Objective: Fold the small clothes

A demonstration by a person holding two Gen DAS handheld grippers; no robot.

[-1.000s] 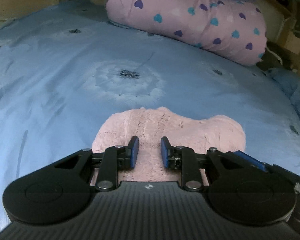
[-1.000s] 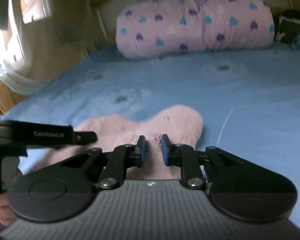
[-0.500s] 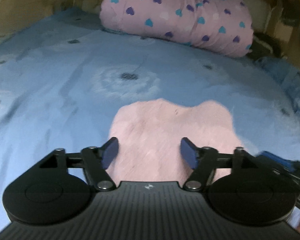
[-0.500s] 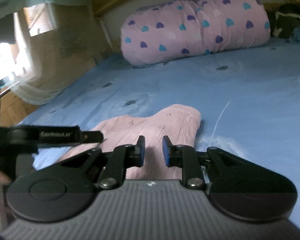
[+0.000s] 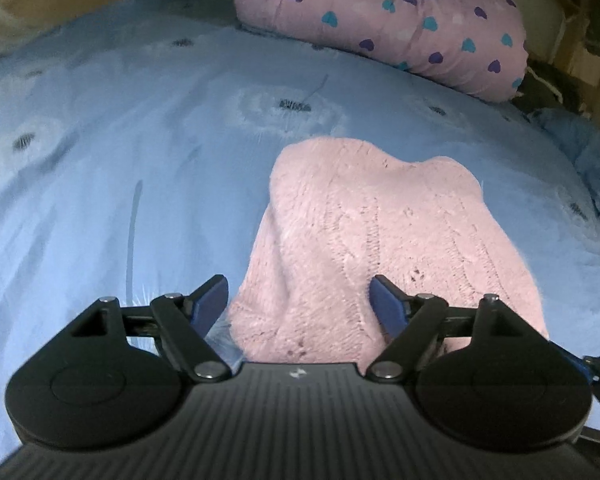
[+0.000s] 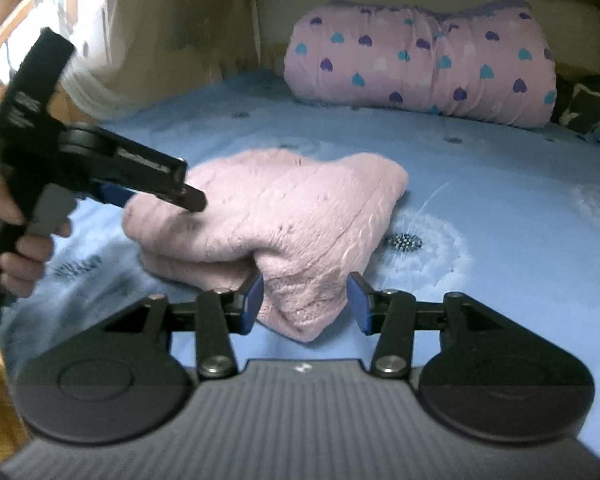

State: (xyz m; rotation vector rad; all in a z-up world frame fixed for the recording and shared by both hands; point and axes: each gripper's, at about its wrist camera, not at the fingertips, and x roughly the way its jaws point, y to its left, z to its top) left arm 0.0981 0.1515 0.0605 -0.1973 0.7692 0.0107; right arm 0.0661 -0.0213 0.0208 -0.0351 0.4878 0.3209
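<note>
You're hovering both grippers, left (image 5: 298, 300) & right (image 6: 306, 302), w/ jaws spread, gripping nothing, over the folded fluffy pink knit garment (image 6: 284, 216) lying mid blue floral bedsheet (image 5: 100, 184), prob. lining up another fold.

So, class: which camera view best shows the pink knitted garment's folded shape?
The right wrist view: the pink knitted garment appears whole, its doubled layers visible on the blue bedsheet. The left wrist view shows only its top surface, near edge hidden.
</note>
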